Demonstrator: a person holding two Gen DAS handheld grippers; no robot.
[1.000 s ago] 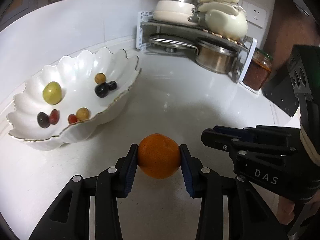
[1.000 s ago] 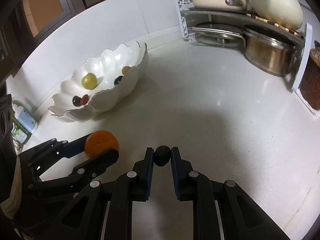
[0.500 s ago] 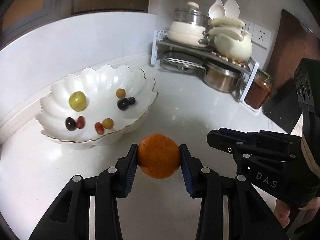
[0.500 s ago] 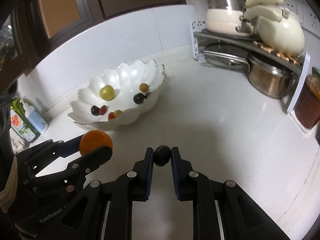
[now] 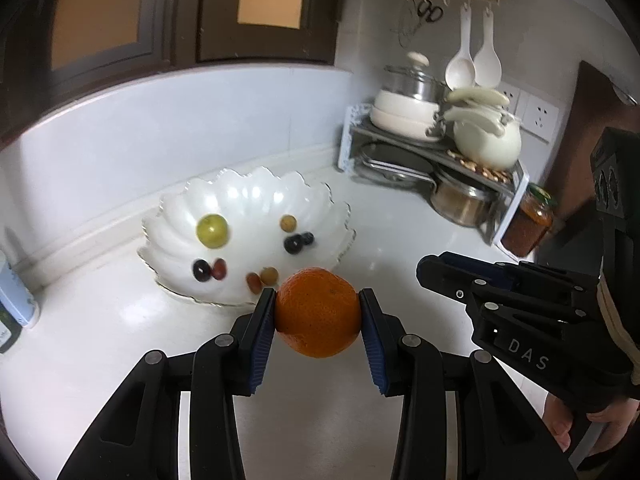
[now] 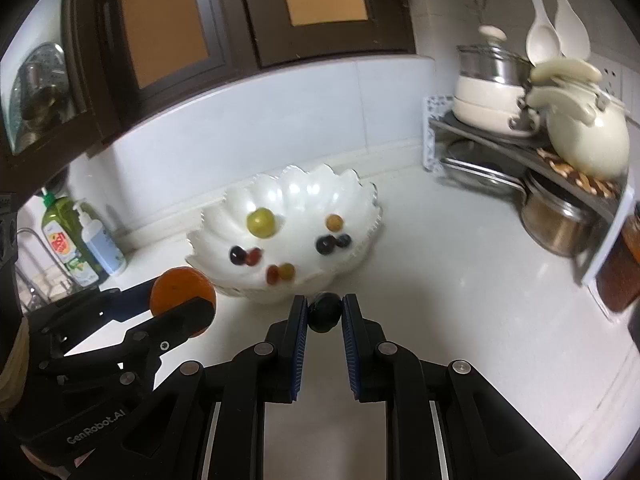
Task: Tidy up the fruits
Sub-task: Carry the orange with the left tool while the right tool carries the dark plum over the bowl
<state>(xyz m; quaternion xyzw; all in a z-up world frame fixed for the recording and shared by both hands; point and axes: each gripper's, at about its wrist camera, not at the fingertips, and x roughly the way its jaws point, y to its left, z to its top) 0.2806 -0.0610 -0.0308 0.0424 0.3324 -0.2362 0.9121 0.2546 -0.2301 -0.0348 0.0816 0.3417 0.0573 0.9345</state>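
Left tongs (image 5: 318,316) pinch an orange (image 5: 317,311), right tongs (image 6: 324,314) a dark grape (image 6: 325,312) — released carelessly over the scalloped bowl (image 5: 256,188), either could scatter fruit onto the tabletop (image 5: 400,240).

Both wrist views look down (slantwise) at the shared bowl (image 5: 248,208).

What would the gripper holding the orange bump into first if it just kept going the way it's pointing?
Probably the near rim of the white scalloped bowl, straight ahead of the left gripper and its orange. Depth is hard to judge; pointing downward, it might touch the counter just short of the bowl instead.
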